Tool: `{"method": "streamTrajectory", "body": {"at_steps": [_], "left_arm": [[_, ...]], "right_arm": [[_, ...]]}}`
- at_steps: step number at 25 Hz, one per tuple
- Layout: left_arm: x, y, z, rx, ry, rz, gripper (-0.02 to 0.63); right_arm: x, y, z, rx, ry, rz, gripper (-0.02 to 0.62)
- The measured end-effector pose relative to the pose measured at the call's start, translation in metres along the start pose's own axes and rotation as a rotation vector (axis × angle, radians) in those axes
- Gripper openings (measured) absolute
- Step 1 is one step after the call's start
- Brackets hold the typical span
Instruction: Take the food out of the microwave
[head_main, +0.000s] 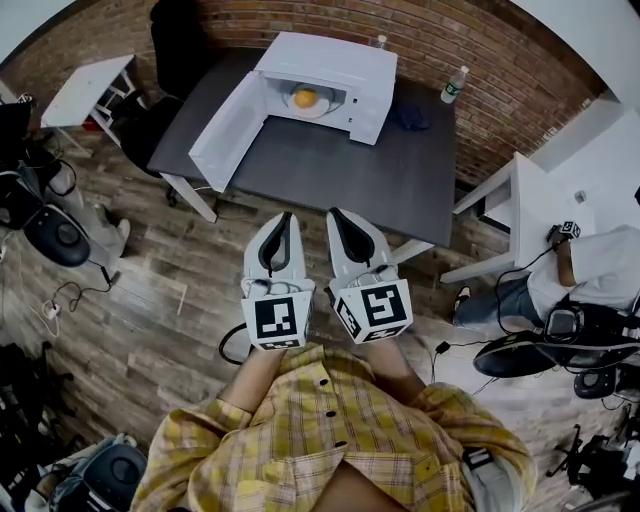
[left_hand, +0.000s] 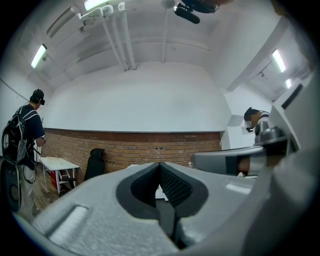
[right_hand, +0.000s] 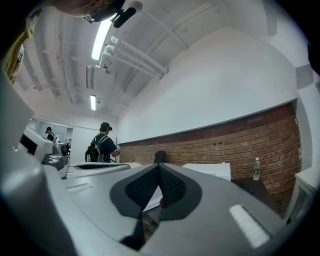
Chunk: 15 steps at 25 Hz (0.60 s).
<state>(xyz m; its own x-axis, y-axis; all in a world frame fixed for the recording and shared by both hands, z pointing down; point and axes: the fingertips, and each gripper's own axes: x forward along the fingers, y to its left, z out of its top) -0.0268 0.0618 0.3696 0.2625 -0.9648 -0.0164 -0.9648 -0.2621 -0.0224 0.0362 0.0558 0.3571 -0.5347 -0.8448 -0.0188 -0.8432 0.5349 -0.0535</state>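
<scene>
The white microwave (head_main: 345, 62) stands on the dark table (head_main: 400, 180), its door (head_main: 228, 130) swung open to the left. Inside, a yellow-orange food item (head_main: 306, 97) lies on a white plate (head_main: 322, 109). My left gripper (head_main: 285, 217) and right gripper (head_main: 338, 214) hang side by side over the wooden floor, just short of the table's near edge, both pointing at the microwave. Both are shut with nothing between the jaws. The left gripper (left_hand: 160, 165) shows closed tips in its own view, as does the right gripper (right_hand: 159, 166); the white microwave (right_hand: 212, 170) lies ahead.
A water bottle (head_main: 454, 84) and a blue cloth (head_main: 410, 118) sit on the table right of the microwave. A small white table (head_main: 90, 85) and black chair (head_main: 180, 45) stand at left. A white desk (head_main: 545, 215) and a seated person (head_main: 600, 270) are at right. Cables lie on the floor.
</scene>
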Motion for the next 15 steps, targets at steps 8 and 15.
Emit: {"method": "streamTrajectory", "body": {"at_steps": [8, 15], "left_arm": [[0.086, 0.069, 0.004, -0.009, 0.027, -0.077, -0.002], [0.13, 0.102, 0.009, -0.034, 0.024, -0.139, -0.002]], "right_arm": [[0.104, -0.016, 0.007, 0.012, 0.016, -0.077, 0.002], [0.157, -0.024, 0.016, -0.003, 0.019, -0.138, 0.003]]}}
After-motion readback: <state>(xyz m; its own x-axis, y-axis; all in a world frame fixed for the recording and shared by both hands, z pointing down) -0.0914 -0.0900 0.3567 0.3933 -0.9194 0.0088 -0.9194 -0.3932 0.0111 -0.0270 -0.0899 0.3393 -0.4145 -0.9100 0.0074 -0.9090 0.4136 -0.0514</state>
